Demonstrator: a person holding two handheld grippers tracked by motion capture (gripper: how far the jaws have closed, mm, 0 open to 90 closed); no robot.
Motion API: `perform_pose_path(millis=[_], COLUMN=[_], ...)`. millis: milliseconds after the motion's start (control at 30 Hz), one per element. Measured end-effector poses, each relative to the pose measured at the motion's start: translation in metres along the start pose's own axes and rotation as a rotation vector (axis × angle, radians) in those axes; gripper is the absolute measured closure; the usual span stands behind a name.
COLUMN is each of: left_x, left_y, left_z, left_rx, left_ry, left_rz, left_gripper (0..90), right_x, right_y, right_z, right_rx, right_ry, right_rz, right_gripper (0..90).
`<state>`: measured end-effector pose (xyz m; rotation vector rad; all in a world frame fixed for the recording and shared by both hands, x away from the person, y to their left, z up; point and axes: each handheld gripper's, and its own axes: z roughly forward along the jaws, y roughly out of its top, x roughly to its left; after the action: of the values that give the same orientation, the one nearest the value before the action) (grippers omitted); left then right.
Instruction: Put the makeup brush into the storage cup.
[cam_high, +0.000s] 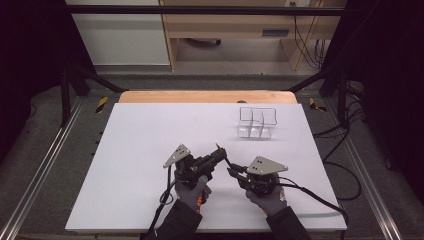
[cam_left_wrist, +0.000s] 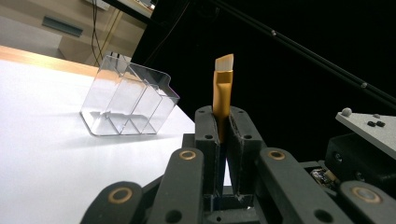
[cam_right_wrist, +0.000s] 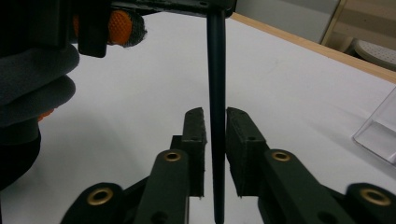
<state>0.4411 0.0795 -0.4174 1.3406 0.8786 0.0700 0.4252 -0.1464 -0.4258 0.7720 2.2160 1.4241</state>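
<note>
Because the brush (cam_left_wrist: 222, 88) is clamped near its gold ferrule, the left gripper (cam_high: 218, 153), just left of centre in the lower half of the high view, can carry it with the pale bristle tip standing clear above the jaws; in the left gripper view those jaws are closed tight on the gold collar at the middle of the frame, and the bristles point up toward the top edge. That grip leaves the dark handle (cam_right_wrist: 216, 112) free, which seems to be the reason the right gripper (cam_high: 233, 173) sits just beside it, slightly right of centre in the high view: in the right gripper view the handle runs as a thin vertical rod through the middle of the frame, between two jaws that stand a little apart on either side of it, not visibly pressing it, so I judge this gripper is parted and only lined up to take over. A gloved hand (cam_right_wrist: 32, 88) fills the upper left of that view. Farther right and higher in the high view, the clear divided organiser (cam_high: 257, 122) stands well apart from both grippers on the white table (cam_high: 150, 130), open side up, likely where the brush is headed.
</note>
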Motion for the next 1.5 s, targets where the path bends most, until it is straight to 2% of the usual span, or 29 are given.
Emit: perform_pose_path(millis=[167,333,667,900,1067,1333,1500], left_x=[-0.005,-0.01,-0.018,-0.02,-0.02,-0.019,-0.017], left_y=[0.0,-0.002,-0.008,-0.011,-0.012,-0.011,-0.008], left_z=[0.001,0.005,0.011,0.013,0.014,0.015,0.014], left_rx=[0.022,0.059,0.103,0.117,0.127,0.14,0.146], left_ry=[0.026,0.039,0.053,0.062,0.061,0.053,0.034], left_rz=[0.063,0.114,0.182,0.209,0.217,0.21,0.21], left_gripper=[82.6,82.6,82.6,82.6,82.6,81.9,69.5], right_x=[0.0,-0.001,-0.001,-0.002,-0.002,-0.002,-0.002], right_y=[0.002,0.003,0.005,0.005,0.005,0.005,0.005], right_z=[-0.001,-0.003,-0.005,-0.005,-0.005,-0.005,-0.005], right_rx=[-0.018,-0.021,-0.023,-0.013,-0.011,0.001,-0.001], right_ry=[-0.011,-0.018,-0.022,-0.015,-0.004,0.005,0.005], right_rz=[0.01,0.026,0.041,0.052,0.059,0.072,0.073], right_gripper=[58.3,55.8,64.9,74.8,82.3,83.2,83.2])
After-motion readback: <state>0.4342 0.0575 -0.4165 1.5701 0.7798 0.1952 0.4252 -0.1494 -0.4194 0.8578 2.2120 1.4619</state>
